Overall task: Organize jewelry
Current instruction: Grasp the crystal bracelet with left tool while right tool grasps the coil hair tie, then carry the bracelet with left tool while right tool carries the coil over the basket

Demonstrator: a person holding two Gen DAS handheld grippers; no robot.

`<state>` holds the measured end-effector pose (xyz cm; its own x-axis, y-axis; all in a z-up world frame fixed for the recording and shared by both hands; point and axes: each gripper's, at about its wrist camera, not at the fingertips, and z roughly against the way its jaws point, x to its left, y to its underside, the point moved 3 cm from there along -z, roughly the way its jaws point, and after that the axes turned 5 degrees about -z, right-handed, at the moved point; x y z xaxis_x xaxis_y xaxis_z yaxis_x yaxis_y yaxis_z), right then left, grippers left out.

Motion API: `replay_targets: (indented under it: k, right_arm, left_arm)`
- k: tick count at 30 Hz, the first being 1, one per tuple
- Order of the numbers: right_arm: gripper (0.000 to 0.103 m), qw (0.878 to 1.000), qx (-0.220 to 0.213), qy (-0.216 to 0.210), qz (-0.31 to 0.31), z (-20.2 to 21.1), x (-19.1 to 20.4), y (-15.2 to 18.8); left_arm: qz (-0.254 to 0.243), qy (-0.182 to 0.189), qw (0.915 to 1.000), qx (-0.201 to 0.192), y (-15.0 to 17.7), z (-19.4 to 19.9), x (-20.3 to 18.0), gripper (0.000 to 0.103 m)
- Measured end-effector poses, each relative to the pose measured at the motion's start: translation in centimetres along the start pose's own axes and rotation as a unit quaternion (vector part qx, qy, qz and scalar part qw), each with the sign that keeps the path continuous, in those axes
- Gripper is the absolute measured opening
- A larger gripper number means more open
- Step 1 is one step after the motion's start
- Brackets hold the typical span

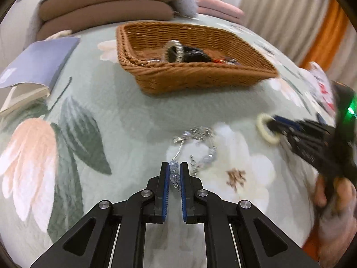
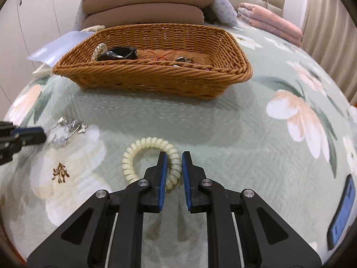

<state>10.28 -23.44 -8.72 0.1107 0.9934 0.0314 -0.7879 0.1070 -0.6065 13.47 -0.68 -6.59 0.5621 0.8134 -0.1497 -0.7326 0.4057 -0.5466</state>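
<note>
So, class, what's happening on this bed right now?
A person holds a gripper in each hand over a floral bedspread. The left gripper is shut on a clear beaded bracelet whose chain trails on the cover. The right gripper is shut on a cream spiral hair tie. Beyond them sits a wicker basket already holding some jewelry. Neither piece is in the basket yet.

Bed with floral green quilt (image 2: 178, 116), stacked cushions (image 2: 145, 6), white wardrobe doors (image 2: 40, 4), beige curtain (image 1: 279, 6)
</note>
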Motion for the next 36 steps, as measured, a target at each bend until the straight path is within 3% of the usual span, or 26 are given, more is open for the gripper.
replay_targets:
  k: [6, 8, 10, 13, 16, 19, 21, 23, 27, 29, 33, 36]
  right_arm:
    - [0.013, 1.000, -0.001, -0.010, 0.003, -0.1, -0.3, 0.0]
    - [0.014, 1.000, -0.003, -0.005, 0.008, -0.1, 0.2, 0.2]
    - [0.014, 1.000, -0.004, -0.001, 0.013, -0.1, 0.6, 0.2]
    - [0.014, 1.000, -0.004, 0.001, 0.018, -0.2, 0.7, 0.2]
    - [0.014, 1.000, -0.002, -0.006, 0.019, -0.3, 0.6, 0.2]
    - [0.014, 1.000, 0.001, -0.015, 0.020, -0.6, 0.4, 0.1]
    - [0.014, 1.000, 0.002, -0.018, 0.019, -0.7, 0.4, 0.0]
    - [0.014, 1.000, 0.001, -0.020, 0.022, -0.9, 0.4, 0.0]
    - [0.013, 0.999, -0.009, -0.013, 0.038, -0.7, 0.9, 0.0]
    - [0.012, 0.999, -0.014, -0.013, 0.044, -0.5, 1.0, 0.2]
    - [0.009, 0.997, -0.015, -0.060, 0.034, 0.4, 0.9, 0.2]
    - [0.009, 0.996, -0.032, -0.067, 0.042, 1.7, 1.3, 0.1]
  left_arm:
    - [0.003, -0.003, 1.0000, -0.001, 0.2, -0.4, 0.3, 0.014]
    - [-0.008, -0.009, 0.9999, -0.004, 0.0, -0.6, -0.3, 0.032]
    - [-0.021, -0.022, 0.9995, -0.008, -0.2, -0.8, -1.1, 0.043]
    - [-0.046, -0.066, 0.9968, -0.008, -0.7, -1.7, -2.1, 0.045]
    - [-0.041, -0.068, 0.9968, -0.010, -1.0, -1.8, -1.9, 0.045]
    - [-0.025, -0.054, 0.9982, -0.011, -1.1, -1.8, -1.4, 0.042]
    - [-0.027, -0.063, 0.9976, -0.012, -1.2, -1.9, -1.5, 0.030]
    - [-0.023, -0.058, 0.9979, -0.014, -1.3, -2.0, -1.5, 0.008]
    - [-0.023, -0.056, 0.9979, -0.023, -1.2, -1.7, -1.7, 0.009]
    - [-0.024, -0.028, 0.9987, -0.036, -1.2, -1.2, -2.0, 0.009]
    - [-0.019, 0.002, 0.9980, -0.060, -1.5, 0.1, -2.4, 0.009]
    - [-0.008, 0.030, 0.9964, -0.079, -1.7, 1.3, -2.2, 0.009]
